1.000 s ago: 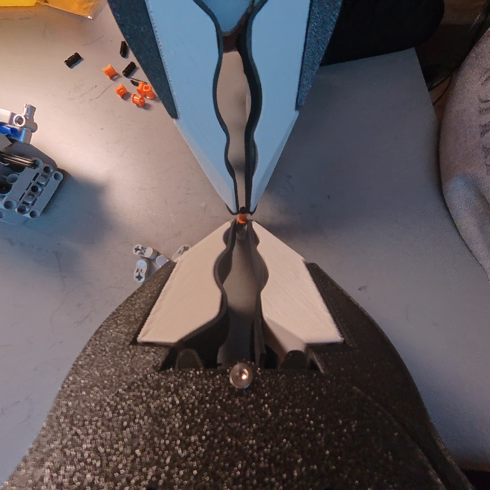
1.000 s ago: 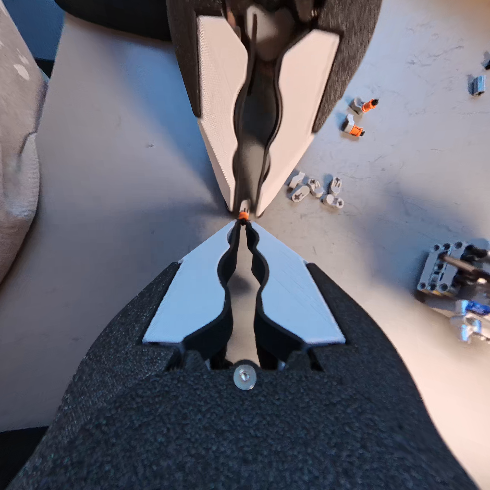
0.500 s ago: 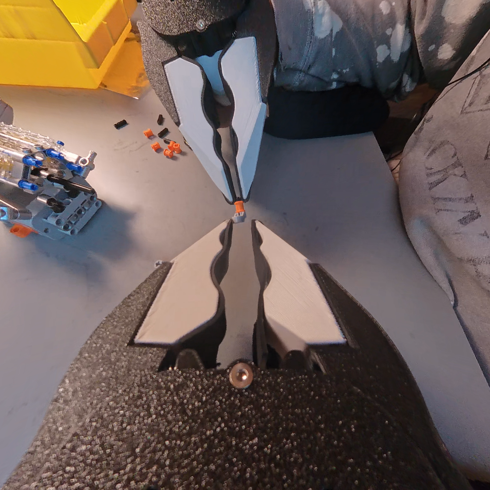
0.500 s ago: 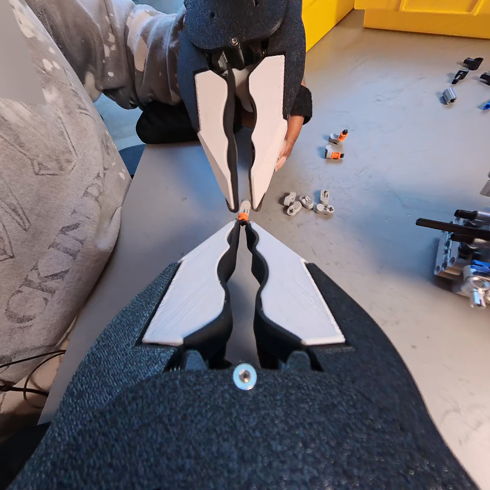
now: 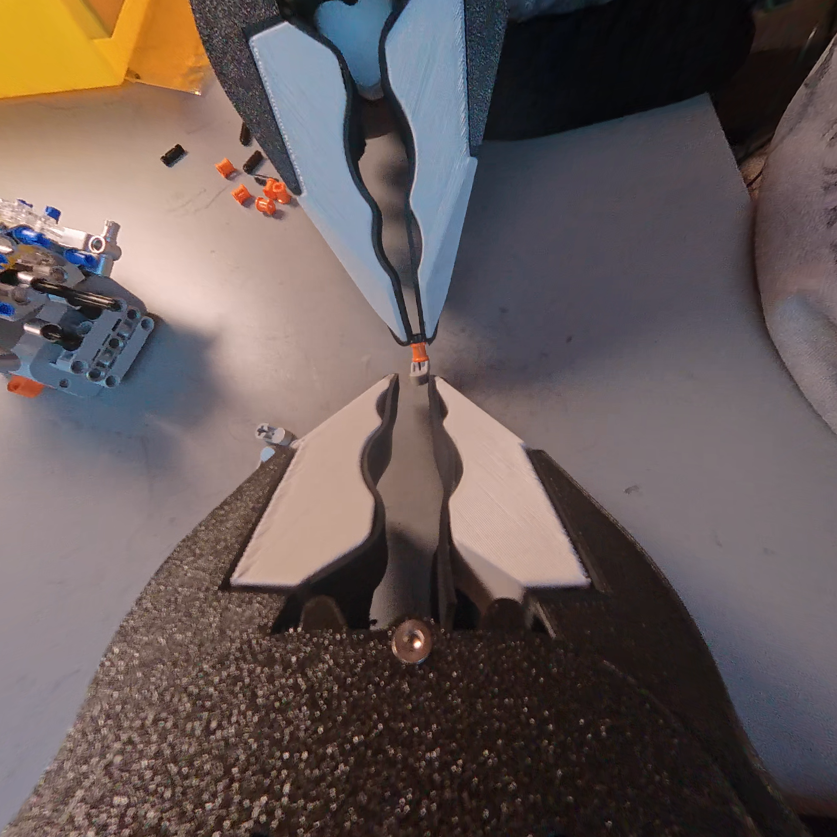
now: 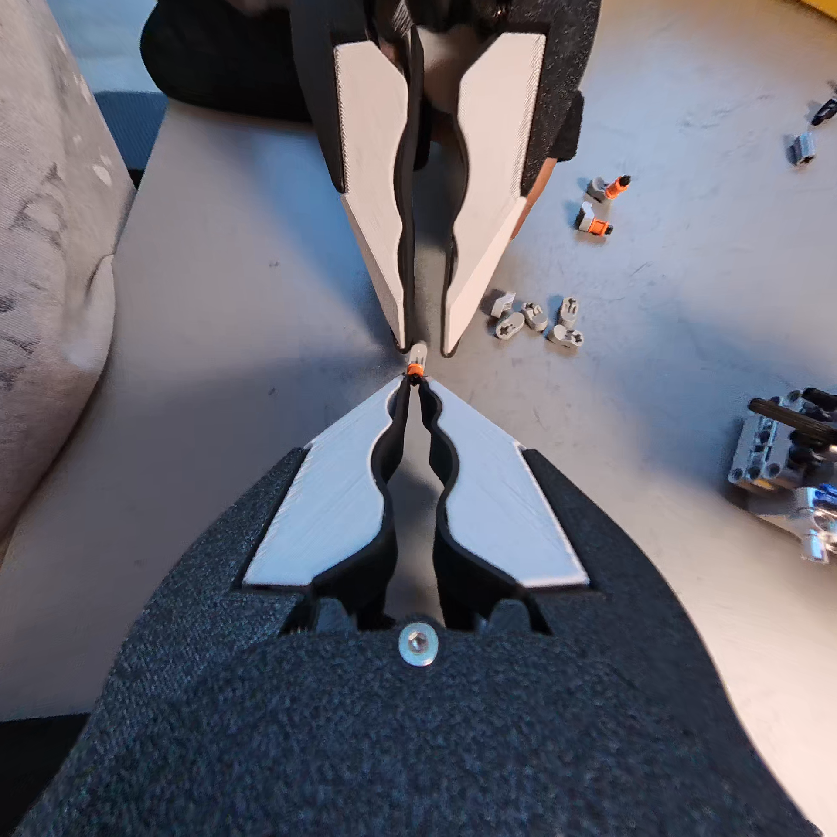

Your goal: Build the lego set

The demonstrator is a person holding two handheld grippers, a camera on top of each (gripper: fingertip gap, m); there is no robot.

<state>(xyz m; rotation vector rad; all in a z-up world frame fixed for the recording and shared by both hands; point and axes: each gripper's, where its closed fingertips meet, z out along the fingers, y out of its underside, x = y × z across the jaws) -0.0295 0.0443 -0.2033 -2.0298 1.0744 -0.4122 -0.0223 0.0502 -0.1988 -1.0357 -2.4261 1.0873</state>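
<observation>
Both grippers are showing speckled black bodies, pale ridged fingers (image 5: 317, 502) edged in wavy black rubber, and a silver screw (image 6: 418, 649) sitting centrally.

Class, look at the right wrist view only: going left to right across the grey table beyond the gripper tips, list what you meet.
Held orange-and-grey connector piece → cluster of loose grey connectors → two grey-and-orange assembled pieces → grey beam assembly with black axles.

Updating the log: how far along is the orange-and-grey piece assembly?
Done: two joined orange-and-grey pieces lie on the table. In hand: right gripper shut on a third piece; left gripper open, tips flanking its grey end. Left: loose grey connectors and orange bushes lie unjoined.
</observation>
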